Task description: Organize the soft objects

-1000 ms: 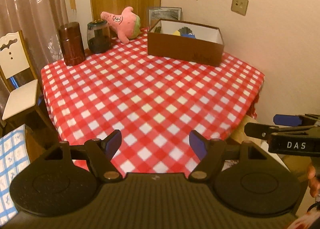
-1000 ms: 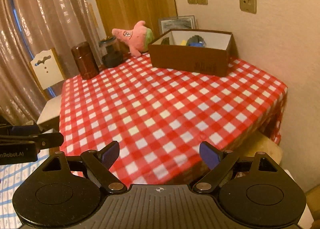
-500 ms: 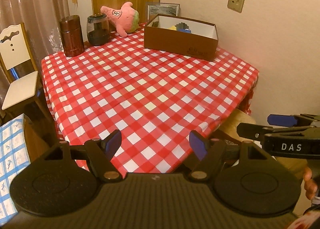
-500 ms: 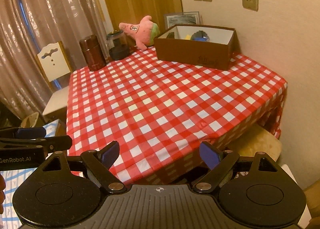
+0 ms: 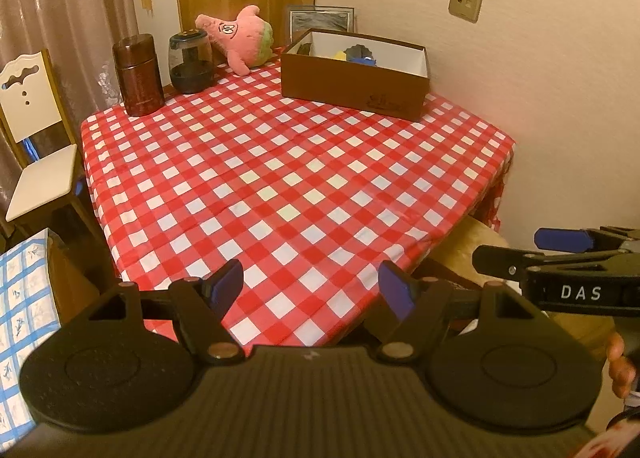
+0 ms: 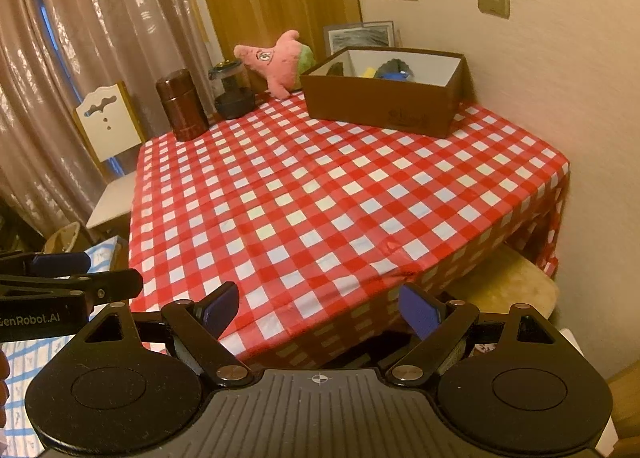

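Left wrist view: both grippers, left (image 5: pixel 310 288) and right (image 6: pixel 320 310), spread wide (nothing between), well short of the box (image 5: pixel 352 78); pink plush (image 5: pixel 240 36) beside it.

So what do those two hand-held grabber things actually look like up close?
Each is a matte black plastic tool. The left gripper and right gripper both have a ribbed body, two round discs at the sides and brass-coloured pivot pins. Their black fingers end in blue pads. Seen from the side, the right one reads "DAS" and the left "GenRobot.AI" in white letters.
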A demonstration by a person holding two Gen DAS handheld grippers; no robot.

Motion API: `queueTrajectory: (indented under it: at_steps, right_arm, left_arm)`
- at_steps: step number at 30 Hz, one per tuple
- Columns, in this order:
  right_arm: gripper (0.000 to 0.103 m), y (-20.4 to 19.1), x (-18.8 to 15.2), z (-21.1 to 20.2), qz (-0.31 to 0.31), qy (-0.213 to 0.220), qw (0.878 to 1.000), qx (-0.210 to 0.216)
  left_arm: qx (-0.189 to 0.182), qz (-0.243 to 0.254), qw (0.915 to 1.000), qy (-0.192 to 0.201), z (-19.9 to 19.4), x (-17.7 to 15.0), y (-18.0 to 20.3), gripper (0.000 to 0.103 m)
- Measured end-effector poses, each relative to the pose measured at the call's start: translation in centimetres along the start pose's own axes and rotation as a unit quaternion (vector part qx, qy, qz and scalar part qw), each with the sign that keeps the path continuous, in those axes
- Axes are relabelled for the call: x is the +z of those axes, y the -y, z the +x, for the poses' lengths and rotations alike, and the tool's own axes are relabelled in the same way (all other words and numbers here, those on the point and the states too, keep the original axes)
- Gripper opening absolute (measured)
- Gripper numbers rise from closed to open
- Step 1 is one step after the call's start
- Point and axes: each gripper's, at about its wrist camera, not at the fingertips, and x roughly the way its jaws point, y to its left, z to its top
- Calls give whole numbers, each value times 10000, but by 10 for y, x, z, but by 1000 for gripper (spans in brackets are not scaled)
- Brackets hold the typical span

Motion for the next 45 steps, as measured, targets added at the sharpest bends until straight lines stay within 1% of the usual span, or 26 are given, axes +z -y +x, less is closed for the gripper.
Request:
queueTrajectory:
  at_steps: [45]
  right_arm:
    - [87,7,4,-1,-6,8,10000,16]
  left_arm:
    - [1,1,10000,48,1,2,4,73]
